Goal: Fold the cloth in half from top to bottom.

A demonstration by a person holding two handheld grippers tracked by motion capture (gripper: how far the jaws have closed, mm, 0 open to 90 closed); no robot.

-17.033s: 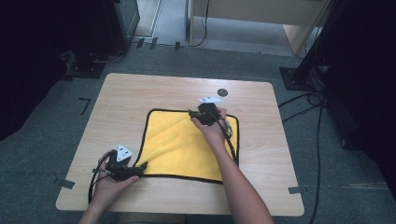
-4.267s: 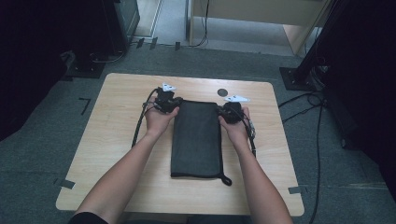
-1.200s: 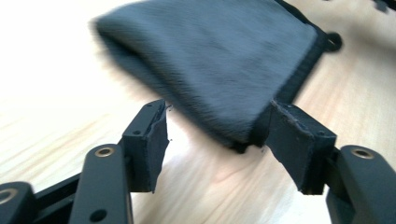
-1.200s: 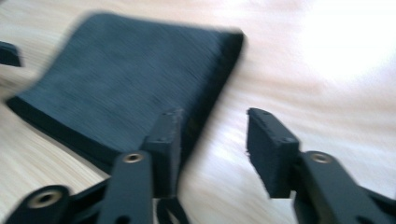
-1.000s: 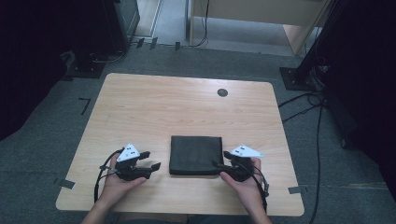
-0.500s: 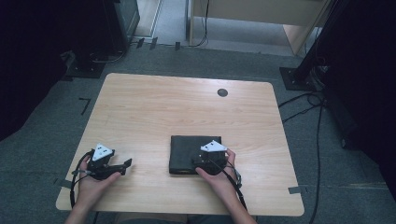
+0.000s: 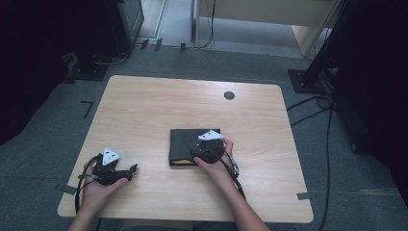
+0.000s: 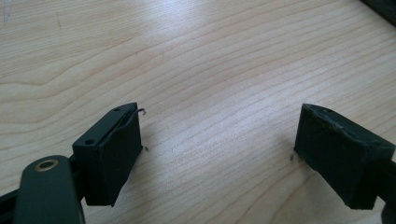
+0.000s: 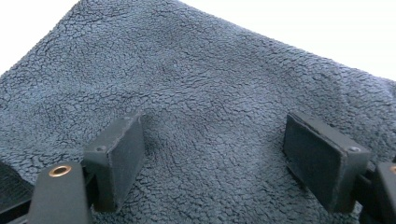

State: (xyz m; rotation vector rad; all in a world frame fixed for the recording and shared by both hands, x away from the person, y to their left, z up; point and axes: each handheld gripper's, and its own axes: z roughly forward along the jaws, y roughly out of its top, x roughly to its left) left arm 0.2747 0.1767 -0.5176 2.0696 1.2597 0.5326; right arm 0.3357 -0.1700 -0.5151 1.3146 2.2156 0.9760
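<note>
The left gripper (image 7: 126, 172) rests near the light wooden table's (image 7: 144, 110) front left edge, jaws wide and empty, well apart from the folded dark fleecy cloth (image 7: 185, 144) mid-table. The right gripper (image 7: 201, 153), jaws spread, gripping nothing, presses down on that cloth's near right part, so it is the nearer one.

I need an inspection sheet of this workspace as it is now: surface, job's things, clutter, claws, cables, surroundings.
Surface: wooden table, bare grain, a round dark grommet near the far edge.
Job's things: folded dark cloth with a yellow edge showing at its near side.
Clutter: nothing seen.
Claws: left claw open above bare wood, nothing between its jaws; right claw open, its jaws over the cloth, not pinching it.
Cables: one trails from each claw toward the person; more lie on the floor at right.
Surroundings: grey carpet, dark stands, tape marks.
</note>
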